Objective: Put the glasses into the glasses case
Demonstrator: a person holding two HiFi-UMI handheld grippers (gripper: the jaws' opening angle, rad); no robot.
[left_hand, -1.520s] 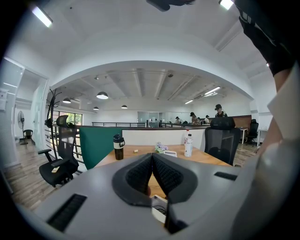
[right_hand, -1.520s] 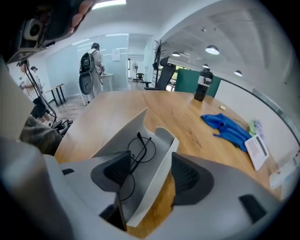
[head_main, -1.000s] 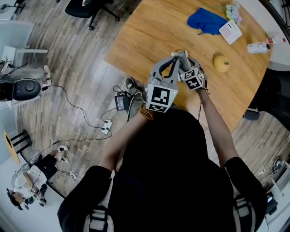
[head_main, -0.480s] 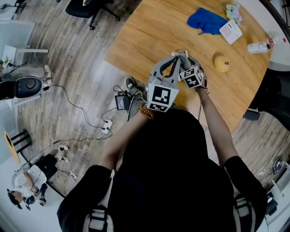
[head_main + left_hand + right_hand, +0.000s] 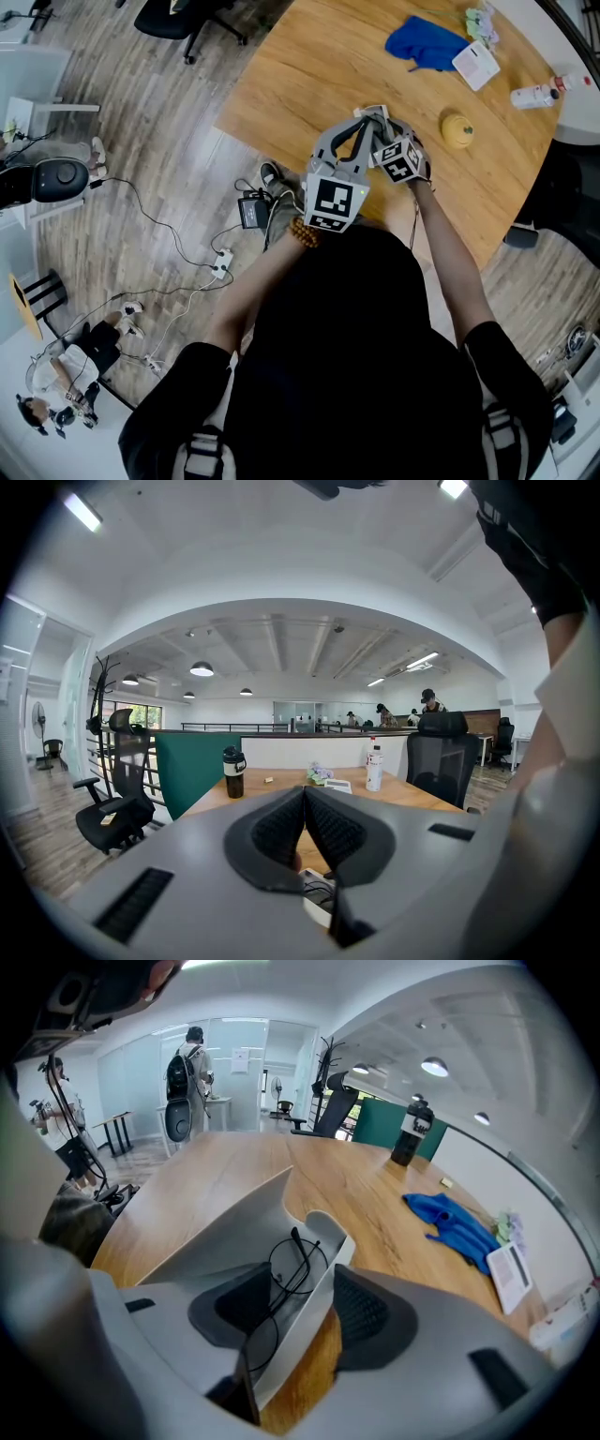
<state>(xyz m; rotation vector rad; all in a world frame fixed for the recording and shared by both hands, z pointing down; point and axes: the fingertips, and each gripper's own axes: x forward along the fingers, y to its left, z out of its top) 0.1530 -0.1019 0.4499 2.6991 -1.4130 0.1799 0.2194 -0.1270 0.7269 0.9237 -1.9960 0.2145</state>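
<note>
The open grey glasses case (image 5: 220,1227) lies on the wooden table (image 5: 309,66) near its front edge. Thin black wire glasses (image 5: 291,1269) lie inside it. My right gripper (image 5: 305,1290) points down over the case. One pad is inside and the other outside its front wall (image 5: 314,1312). Its jaws have just been closing with that wall between them, and a gap still shows on each side. My left gripper (image 5: 305,803) points almost level just above the case (image 5: 317,897). Its pads meet at the tips with nothing seen between. In the head view both grippers (image 5: 361,127) (image 5: 394,141) cover the case.
A blue cloth (image 5: 427,44), a white card (image 5: 477,66), a white bottle (image 5: 539,96) and a small yellow object (image 5: 457,130) lie farther back and right. A black bottle (image 5: 410,1132) stands at the far edge. Cables and a power strip (image 5: 221,262) lie on the floor to the left.
Almost nothing differs in the head view. The right gripper's marker cube has tilted very slightly, and the left gripper has kept still.
</note>
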